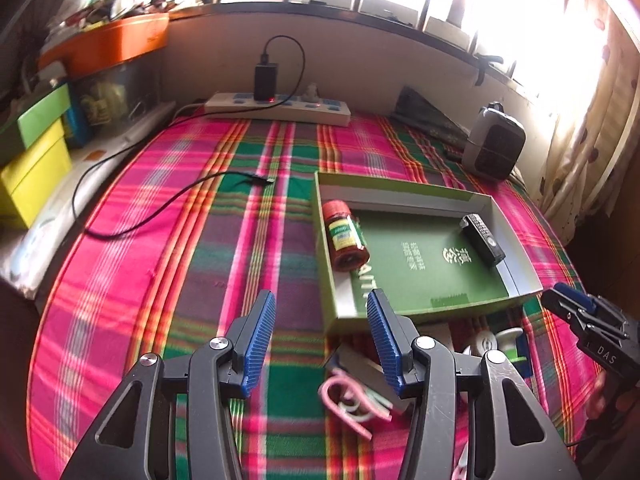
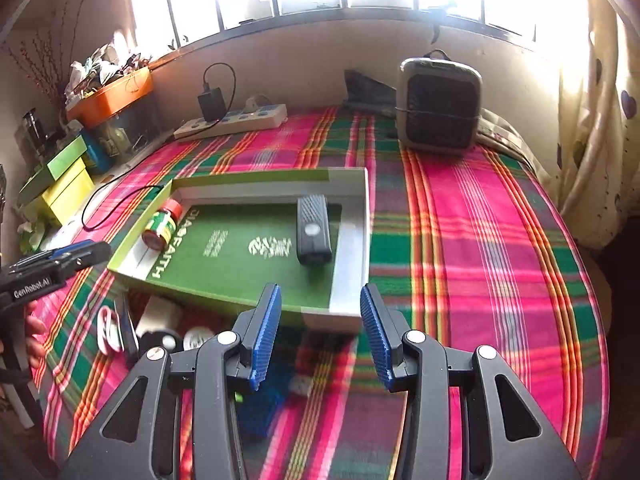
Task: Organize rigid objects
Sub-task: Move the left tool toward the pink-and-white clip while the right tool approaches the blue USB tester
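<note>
the green box (image 2: 352, 240) on the plaid bed already holds a red-capped jar (image 1: 345, 240) at its left and a black remote (image 2: 314, 230) at its right, while a near clutter (spools, loops) waits, both the left tongs (image 1: 322, 340) and right tongs (image 2: 320, 332) spread and empty.

Jar (image 2: 161, 227), black remote (image 2: 313, 235) in green box (image 2: 352, 248).
</note>
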`<control>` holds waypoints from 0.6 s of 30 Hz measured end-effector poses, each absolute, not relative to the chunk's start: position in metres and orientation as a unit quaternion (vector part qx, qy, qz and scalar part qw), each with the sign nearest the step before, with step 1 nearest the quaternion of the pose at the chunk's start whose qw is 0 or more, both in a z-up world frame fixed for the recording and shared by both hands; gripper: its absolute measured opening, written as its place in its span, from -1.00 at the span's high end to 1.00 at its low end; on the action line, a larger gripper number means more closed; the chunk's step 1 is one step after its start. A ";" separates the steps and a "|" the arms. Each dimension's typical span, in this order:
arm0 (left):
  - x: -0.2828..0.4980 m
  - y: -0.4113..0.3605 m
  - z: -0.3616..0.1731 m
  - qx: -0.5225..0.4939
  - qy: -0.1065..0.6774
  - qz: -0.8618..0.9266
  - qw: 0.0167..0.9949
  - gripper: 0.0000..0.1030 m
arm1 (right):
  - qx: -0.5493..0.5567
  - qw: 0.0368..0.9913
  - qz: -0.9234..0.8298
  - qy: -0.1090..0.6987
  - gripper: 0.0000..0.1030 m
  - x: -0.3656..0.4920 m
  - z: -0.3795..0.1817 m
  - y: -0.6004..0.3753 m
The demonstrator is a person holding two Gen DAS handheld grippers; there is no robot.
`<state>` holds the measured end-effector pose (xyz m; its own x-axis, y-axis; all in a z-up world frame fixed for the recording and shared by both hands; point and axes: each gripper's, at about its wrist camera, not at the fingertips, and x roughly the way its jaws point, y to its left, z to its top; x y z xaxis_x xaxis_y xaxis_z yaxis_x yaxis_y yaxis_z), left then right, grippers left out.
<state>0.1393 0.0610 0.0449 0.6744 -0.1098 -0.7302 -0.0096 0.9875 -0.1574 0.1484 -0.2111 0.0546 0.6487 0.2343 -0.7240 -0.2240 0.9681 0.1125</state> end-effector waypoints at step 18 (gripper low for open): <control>0.100 0.054 0.020 -0.101 0.428 -0.042 0.897 0.08 | 0.009 0.901 0.135 0.412 0.17 0.103 0.036 -0.201</control>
